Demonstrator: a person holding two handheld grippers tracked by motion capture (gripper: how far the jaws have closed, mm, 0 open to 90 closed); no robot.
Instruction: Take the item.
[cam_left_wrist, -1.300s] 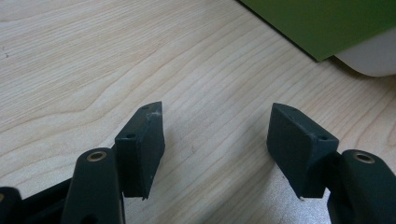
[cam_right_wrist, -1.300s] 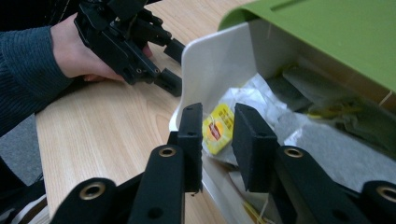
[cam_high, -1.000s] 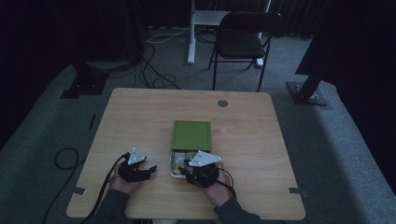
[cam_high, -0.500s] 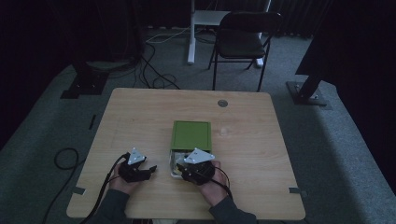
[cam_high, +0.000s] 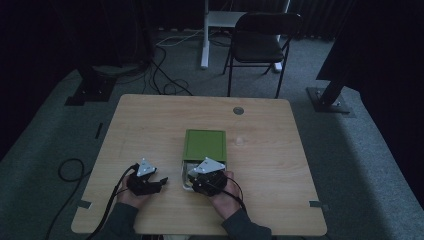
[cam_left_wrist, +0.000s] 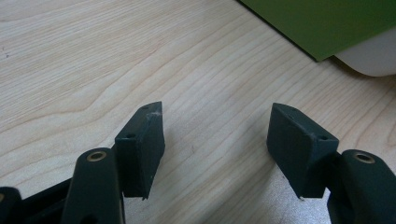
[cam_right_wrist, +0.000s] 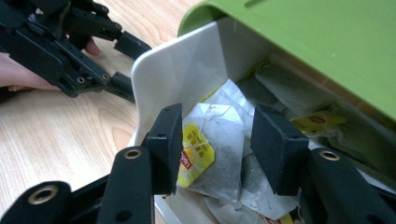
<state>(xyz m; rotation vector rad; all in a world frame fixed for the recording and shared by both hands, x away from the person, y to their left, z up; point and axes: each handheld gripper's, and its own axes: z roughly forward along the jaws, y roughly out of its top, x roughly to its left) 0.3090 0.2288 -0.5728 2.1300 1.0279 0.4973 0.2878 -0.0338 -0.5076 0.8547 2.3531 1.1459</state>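
Note:
A green box (cam_high: 204, 144) with a pulled-out white drawer (cam_right_wrist: 187, 65) lies mid-table. The drawer holds several tea bags (cam_right_wrist: 219, 140) with yellow tags (cam_right_wrist: 194, 156). My right gripper (cam_right_wrist: 217, 142) is open inside the drawer, its jaws on either side of one tea bag, not closed on it. In the high view the right gripper (cam_high: 197, 179) covers the drawer's front. My left gripper (cam_high: 161, 181) rests on the wood left of the box, open with nothing between its jaws. The box corner (cam_left_wrist: 327, 23) and the drawer's edge (cam_left_wrist: 369, 58) appear beyond the left gripper (cam_left_wrist: 217, 135).
The wooden table (cam_high: 150, 125) has a round cable grommet (cam_high: 238, 110) near its far edge. A black folding chair (cam_high: 260, 45) and a white desk leg (cam_high: 206, 35) stand behind it. Cables (cam_high: 75, 170) trail off the table's left side onto the carpet.
My right gripper has moved left and forward over the drawer's front. The left gripper has stayed in place.

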